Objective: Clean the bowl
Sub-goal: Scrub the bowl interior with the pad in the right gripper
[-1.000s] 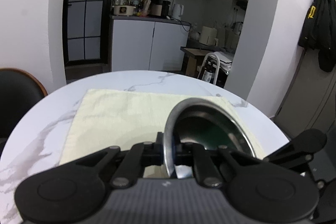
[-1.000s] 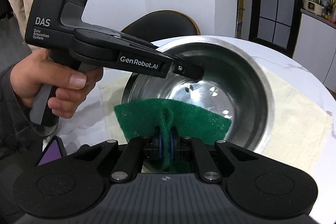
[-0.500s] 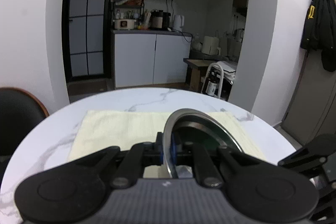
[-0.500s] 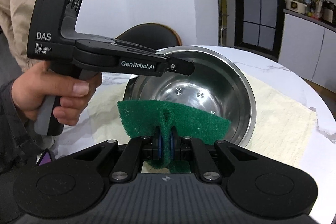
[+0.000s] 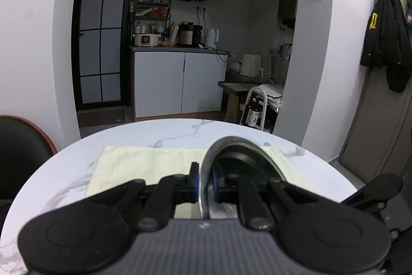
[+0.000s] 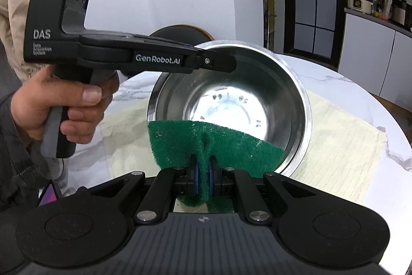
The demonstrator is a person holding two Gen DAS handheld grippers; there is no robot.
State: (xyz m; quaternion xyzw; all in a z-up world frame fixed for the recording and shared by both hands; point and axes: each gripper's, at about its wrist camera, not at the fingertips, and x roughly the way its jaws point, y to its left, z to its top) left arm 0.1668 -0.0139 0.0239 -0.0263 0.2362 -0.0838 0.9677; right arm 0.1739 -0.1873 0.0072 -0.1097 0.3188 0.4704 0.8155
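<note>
Now bowl (image 5: 233,159) rim betw left fingers (image 5: 194,183), loosening.

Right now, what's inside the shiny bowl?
Only the green scrub pad, poking over the near rim of the bowl. The shiny bottom looks bare. The pad covers the near inside wall, so that part can't be seen.
</note>
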